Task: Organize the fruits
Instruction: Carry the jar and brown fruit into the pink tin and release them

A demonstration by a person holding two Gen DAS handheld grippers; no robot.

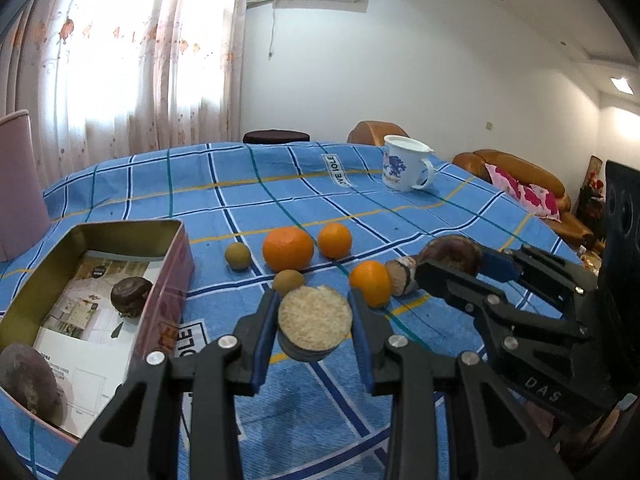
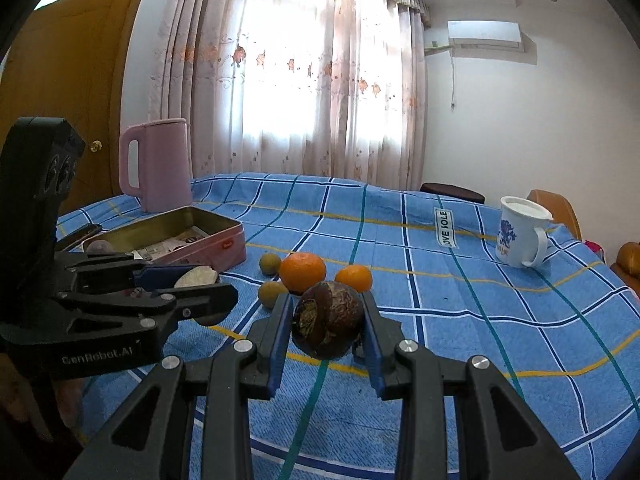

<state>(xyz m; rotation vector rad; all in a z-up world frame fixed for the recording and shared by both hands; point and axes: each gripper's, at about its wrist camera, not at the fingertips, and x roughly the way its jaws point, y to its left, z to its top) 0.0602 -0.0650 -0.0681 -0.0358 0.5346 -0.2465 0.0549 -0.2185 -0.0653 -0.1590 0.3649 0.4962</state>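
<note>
My left gripper (image 1: 314, 300) is shut on a cut fruit half (image 1: 315, 328) with a pale grainy face and dark rind, held above the blue checked cloth. My right gripper (image 2: 327, 304) is shut on a dark brown round fruit (image 2: 328, 322); it also shows at the right of the left wrist view, right gripper (image 1: 452, 264). Beyond them lie a large orange (image 1: 288, 248), two smaller oranges (image 1: 335, 240) (image 1: 370, 283), two small brown-green fruits (image 1: 238, 256) (image 1: 289, 282) and another cut piece (image 1: 402, 278). The open pink tin (image 1: 176, 264) on the left holds two dark fruits (image 1: 131, 296) (image 1: 28, 384).
A white mug with a blue print (image 2: 520, 236) stands at the far right of the table. A pink kettle (image 2: 158, 164) stands behind the tin (image 2: 224, 246). Brown sofas (image 1: 516, 168) and a dark stool (image 1: 276, 136) lie past the table's far edge.
</note>
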